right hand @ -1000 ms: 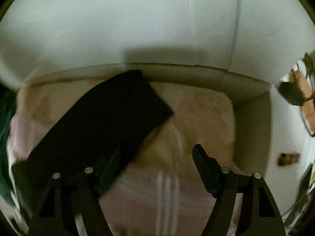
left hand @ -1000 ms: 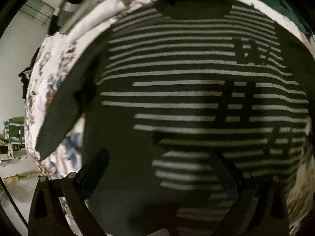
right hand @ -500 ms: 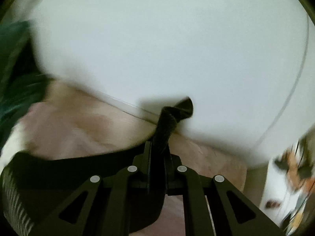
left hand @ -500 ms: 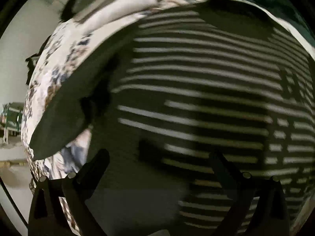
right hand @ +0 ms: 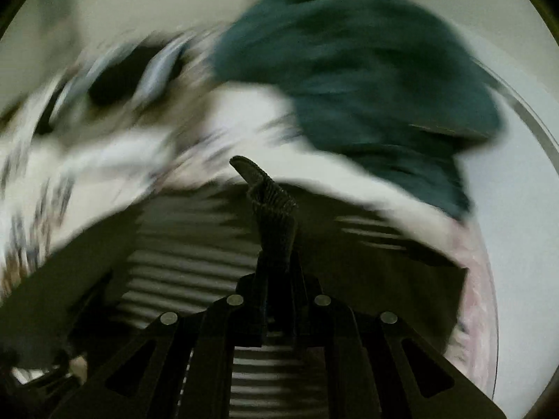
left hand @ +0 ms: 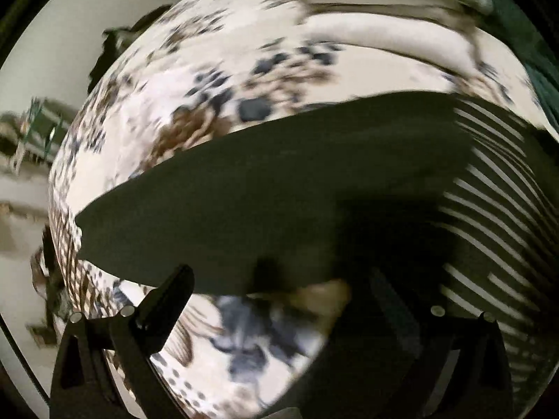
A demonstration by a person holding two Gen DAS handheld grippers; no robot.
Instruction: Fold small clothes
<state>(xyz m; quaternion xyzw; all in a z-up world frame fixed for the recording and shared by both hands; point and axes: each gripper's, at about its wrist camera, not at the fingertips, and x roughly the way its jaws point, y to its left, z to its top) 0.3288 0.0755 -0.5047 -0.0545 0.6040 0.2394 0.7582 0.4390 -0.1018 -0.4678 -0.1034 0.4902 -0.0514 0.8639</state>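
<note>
A black sweater with white stripes (left hand: 489, 209) lies on a floral bedspread (left hand: 209, 80). Its plain black left sleeve (left hand: 244, 206) stretches out to the left across the left wrist view. My left gripper (left hand: 279, 300) is open, just above the sleeve's lower edge and the bedspread. My right gripper (right hand: 277, 279) is shut on the ribbed cuff of the other sleeve (right hand: 272, 209), which sticks up between the fingers, held over the striped body (right hand: 188, 265). The right wrist view is blurred by motion.
A dark green garment (right hand: 367, 87) lies heaped on the bed beyond the sweater. A white pillow or fold (left hand: 384, 38) lies at the far side of the bed. The bed's left edge (left hand: 59, 209) drops to the floor, with furniture (left hand: 38, 132) beyond.
My right gripper shut on the right sleeve's cuff and swung it over the striped body. My left gripper moved left from the sweater's body to the left sleeve, still open.
</note>
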